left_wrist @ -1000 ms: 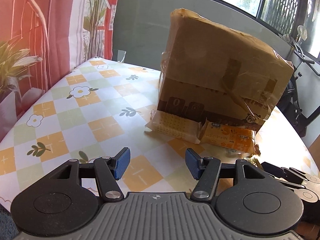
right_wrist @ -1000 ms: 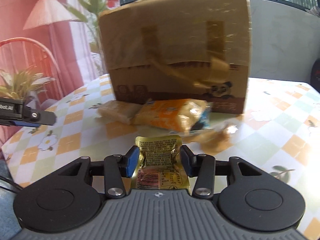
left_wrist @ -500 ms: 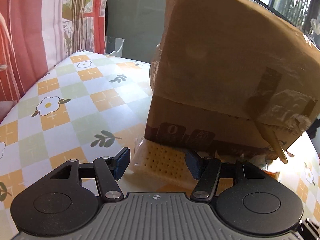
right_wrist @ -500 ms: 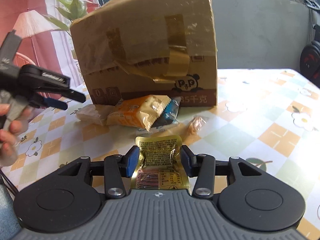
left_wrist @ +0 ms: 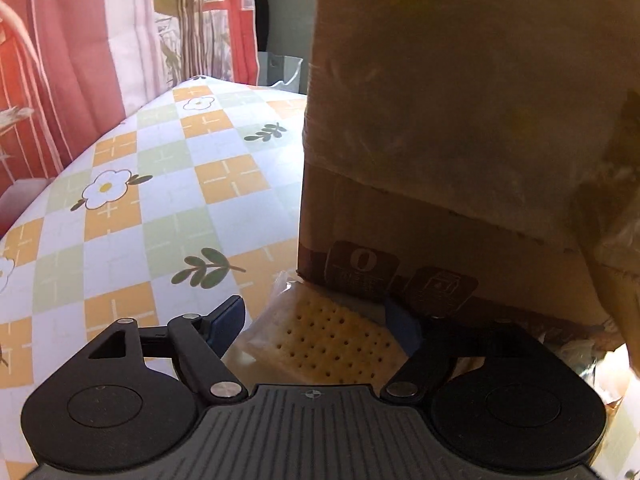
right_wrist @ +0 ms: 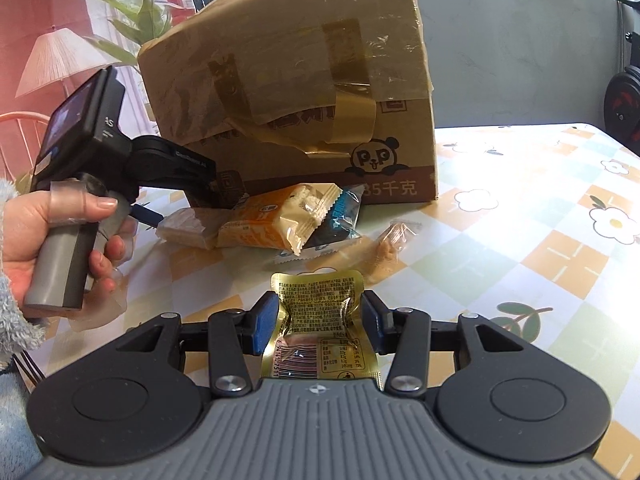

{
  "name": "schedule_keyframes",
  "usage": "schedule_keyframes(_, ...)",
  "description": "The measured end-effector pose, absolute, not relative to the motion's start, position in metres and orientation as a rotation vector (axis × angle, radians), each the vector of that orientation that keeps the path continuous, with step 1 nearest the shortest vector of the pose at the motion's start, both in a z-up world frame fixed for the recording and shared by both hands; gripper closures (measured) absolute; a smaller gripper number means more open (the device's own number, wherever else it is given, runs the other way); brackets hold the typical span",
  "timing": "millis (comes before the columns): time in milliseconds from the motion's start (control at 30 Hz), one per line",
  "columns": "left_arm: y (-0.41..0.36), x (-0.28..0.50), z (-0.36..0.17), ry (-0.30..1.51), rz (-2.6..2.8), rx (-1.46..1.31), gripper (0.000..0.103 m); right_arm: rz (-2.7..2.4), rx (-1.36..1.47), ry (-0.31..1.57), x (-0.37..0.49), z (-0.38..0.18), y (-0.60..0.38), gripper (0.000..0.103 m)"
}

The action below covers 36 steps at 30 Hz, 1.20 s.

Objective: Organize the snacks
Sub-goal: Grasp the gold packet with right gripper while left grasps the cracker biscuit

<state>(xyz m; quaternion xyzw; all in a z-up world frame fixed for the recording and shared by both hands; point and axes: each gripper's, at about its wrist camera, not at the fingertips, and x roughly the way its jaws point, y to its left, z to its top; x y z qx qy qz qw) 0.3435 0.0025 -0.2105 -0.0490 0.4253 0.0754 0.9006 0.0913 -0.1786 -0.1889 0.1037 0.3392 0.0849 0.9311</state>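
Note:
A clear-wrapped cracker packet (left_wrist: 320, 340) lies on the table against the foot of a big taped cardboard box (left_wrist: 440, 120). My left gripper (left_wrist: 316, 322) straddles this packet; its jaws are opening and the blue pads stand clear of it. In the right wrist view my right gripper (right_wrist: 319, 324) is shut on a gold foil snack packet (right_wrist: 318, 308), held above the table. Beyond it an orange snack pack (right_wrist: 276, 216), a blue pack (right_wrist: 340, 220) and a small clear-wrapped sweet (right_wrist: 390, 240) lie in front of the box (right_wrist: 300, 100).
The table has a checked flower-print cloth (right_wrist: 520, 260), and its rounded edge (left_wrist: 60, 184) runs along the left. A hand (right_wrist: 40, 216) grips the left gripper's handle at the left. Red-striped curtains and a plant stand behind the table; a grey wall is behind the box.
My left gripper moved forward and down, right up to the box, and its jaws widened around the cracker packet. The right gripper stayed put, still gripping the gold packet.

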Motion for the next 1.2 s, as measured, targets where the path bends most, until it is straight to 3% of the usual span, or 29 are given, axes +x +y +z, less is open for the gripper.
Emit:
schedule_keyframes(67, 0.007, 0.343, -0.215, 0.928, 0.166, -0.076, 0.013, 0.177, 0.217, 0.697, 0.092, -0.189, -0.180, 0.055)
schedule_keyframes(267, 0.026, 0.325, -0.210, 0.980, 0.086, -0.079, 0.014, 0.179, 0.245, 0.703, 0.094, -0.192, -0.184, 0.055)
schedule_keyframes(633, 0.035, 0.294, -0.215, 0.892, 0.038, 0.023, 0.014, 0.191, 0.253, 0.716, 0.097, -0.193, -0.185, 0.054)
schedule_keyframes(733, 0.030, 0.298, -0.215, 0.860, 0.026, 0.025, 0.021, 0.192, 0.254, 0.714, 0.096, -0.193, -0.185, 0.054)
schedule_keyframes(767, 0.028, 0.298, -0.214, 0.848, 0.013, 0.029, 0.031, 0.193, 0.255, 0.714, 0.095, -0.193, -0.185, 0.054)
schedule_keyframes(800, 0.027, 0.297, -0.212, 0.836, -0.005, 0.029, 0.052, 0.193, 0.257, 0.713, 0.095, -0.193, -0.185, 0.054)
schedule_keyframes(1200, 0.028, 0.215, -0.209, 0.816, -0.113, 0.013, 0.054, 0.217, 0.297, 0.708, 0.093, -0.194, -0.189, 0.054)
